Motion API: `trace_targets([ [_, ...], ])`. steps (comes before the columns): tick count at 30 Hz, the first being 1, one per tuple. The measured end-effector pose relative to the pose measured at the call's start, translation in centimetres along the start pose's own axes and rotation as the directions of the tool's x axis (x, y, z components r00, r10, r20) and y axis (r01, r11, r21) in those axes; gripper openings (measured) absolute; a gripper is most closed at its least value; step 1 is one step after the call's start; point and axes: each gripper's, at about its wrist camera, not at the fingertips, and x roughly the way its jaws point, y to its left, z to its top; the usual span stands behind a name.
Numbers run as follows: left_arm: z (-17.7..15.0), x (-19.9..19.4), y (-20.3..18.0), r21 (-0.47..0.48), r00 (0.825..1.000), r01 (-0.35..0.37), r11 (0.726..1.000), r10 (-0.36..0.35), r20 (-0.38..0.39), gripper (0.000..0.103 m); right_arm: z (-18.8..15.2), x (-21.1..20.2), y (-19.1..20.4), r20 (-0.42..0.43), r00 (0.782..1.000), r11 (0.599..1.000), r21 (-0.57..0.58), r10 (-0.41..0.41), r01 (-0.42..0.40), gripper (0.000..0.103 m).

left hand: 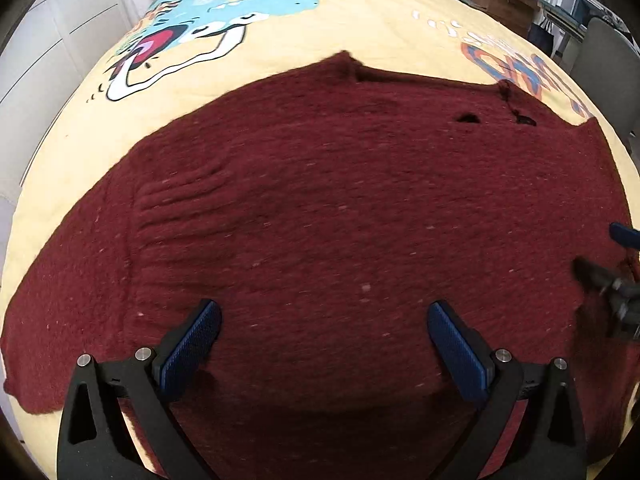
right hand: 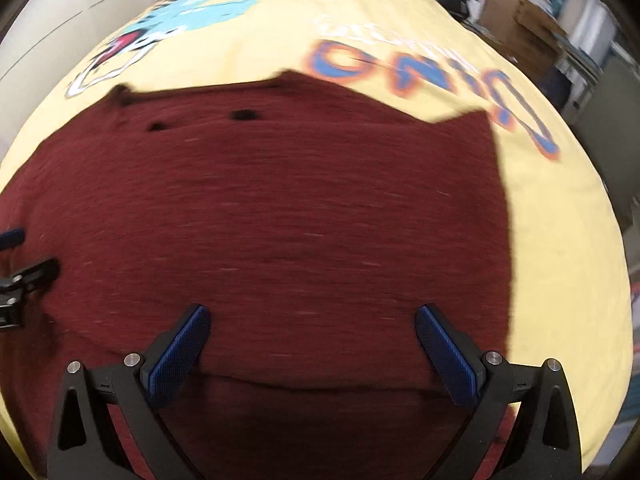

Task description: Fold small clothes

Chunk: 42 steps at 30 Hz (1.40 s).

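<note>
Left wrist: sweater (left hand: 340, 220) edges ringed by bare yellow blanket (left hand: 380, 28).

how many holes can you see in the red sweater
2, side by side near its far edge: one left, one right. More may be hidden underneath.

The left gripper (left hand: 324, 322) points steeply down over the sweater (left hand: 340, 208), jaws spread wide, nothing between its blue pads (left hand: 192, 344). The right gripper (right hand: 312, 326) hangs beside it over the same sweater, tilted alike, jaws equally wide and empty.
</note>
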Motion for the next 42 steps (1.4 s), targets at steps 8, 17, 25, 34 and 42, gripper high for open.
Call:
trace_targets([
  [8,-1.0,0.3,0.9,-0.032,1.0,0.002,1.0,-0.002,0.016,0.102,-0.8,0.5,-3.0,-0.002,1.0,0.998,0.053,0.025,-0.025,0.103],
  [17,-1.1,0.2,0.3,-0.023,0.999,-0.028,0.999,0.029,0.027,0.102,-0.4,0.1,-1.6,-0.021,1.0,0.998,0.064,-0.011,0.012,0.103],
  [25,-0.8,-3.1,4.9,-0.162,0.999,0.036,0.986,-0.042,-0.032,0.102,-1.0,-5.0,-1.9,0.005,0.999,0.991,0.121,0.051,-0.051,0.103],
  [34,-5.0,-8.5,20.8,-0.422,0.978,-0.206,0.883,0.204,-0.05,0.102,-2.9,-9.2,-1.9,0.061,0.998,0.995,0.099,0.017,-0.023,0.103],
  [42,-10.6,-10.2,32.8,-0.724,0.961,-0.259,0.64,0.243,-0.129,0.102,-4.3,-10.4,-2.6,0.058,0.998,0.992,0.127,-0.015,0.008,0.103],
])
